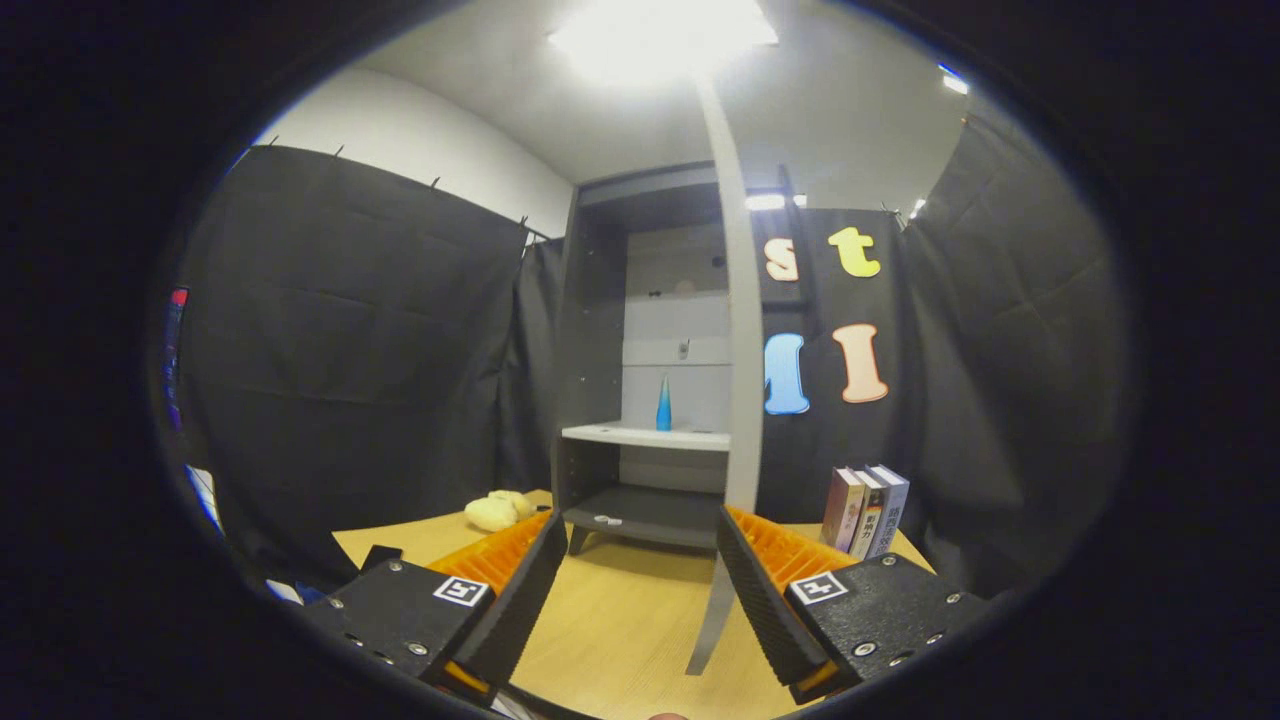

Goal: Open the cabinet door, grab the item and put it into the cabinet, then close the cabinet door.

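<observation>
Gripper view: the gripper point(640, 560) is spread wide and holds nothing; bare table point(620, 620) shows between its fingers. Straight ahead, beyond the fingers, stands the cabinet point(600, 350), raised on short legs. Its door point(742, 330) is swung out toward the camera, seen edge-on as a tall pale strip that runs down just inside the right finger. So the opening step looks done. Inside, a blue bottle point(663, 405) stands upright on the white shelf point(645, 436), and a dark lower shelf point(650, 510) carries a small pale thing too small to tell.

The item to stow is probably the toy point(497, 511), a yellow soft lump lying on the table left of the cabinet, just beyond the left finger's tip. It looks plush: light, squashy, not fragile and unlikely to slip. A pinch across its thick middle should hold, with the fingers closing well in, since the stuffing will give. Three books point(866, 510) stand upright right of the door, beyond the right finger.
</observation>
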Motion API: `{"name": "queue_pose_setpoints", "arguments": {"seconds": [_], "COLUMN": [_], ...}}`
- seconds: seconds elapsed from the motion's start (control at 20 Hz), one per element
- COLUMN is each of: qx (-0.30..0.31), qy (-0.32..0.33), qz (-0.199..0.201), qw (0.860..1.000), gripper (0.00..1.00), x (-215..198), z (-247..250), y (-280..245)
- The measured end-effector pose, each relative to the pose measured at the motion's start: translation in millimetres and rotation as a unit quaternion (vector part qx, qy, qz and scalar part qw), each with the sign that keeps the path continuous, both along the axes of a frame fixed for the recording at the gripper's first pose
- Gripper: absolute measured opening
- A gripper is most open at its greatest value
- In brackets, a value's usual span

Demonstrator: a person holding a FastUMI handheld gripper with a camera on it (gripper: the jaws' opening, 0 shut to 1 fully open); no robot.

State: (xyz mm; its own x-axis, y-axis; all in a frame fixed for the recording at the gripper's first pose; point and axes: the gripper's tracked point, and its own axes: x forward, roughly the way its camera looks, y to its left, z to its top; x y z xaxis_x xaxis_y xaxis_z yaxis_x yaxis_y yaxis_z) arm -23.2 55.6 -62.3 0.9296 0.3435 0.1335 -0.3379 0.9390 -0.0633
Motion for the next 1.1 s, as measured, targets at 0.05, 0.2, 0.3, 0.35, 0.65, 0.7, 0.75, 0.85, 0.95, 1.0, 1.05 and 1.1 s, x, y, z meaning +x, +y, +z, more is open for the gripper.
{"name": "queue_pose_setpoints", "arguments": {"seconds": [0.05,0.2,0.3,0.35,0.65,0.7,0.75,0.85,0.95,1.0,1.05,1.1], "qx": [0.008,0.035,0.052,0.060,0.096,0.092,0.076,0.032,0.015,0.022,0.030,0.038], "qy": [-0.009,-0.035,-0.032,-0.027,0.023,0.030,0.016,0.002,-0.005,-0.005,-0.001,0.003], "qz": [-0.015,-0.050,-0.054,-0.048,0.064,0.074,0.059,0.024,0.020,0.031,0.044,0.056], "qw": [1.000,0.997,0.997,0.997,0.993,0.993,0.995,0.999,1.000,0.999,0.999,0.998], "gripper": [0.94,0.94,0.94,0.94,0.93,0.93,0.94,0.95,0.95,0.95,0.95,0.95], "x": [0,6,15,19,22,21,21,30,29,27,24,23], "z": [12,45,50,52,43,38,44,40,38,39,39,39], "y": [-16,-47,-54,-52,10,25,23,26,40,47,55,62]}}
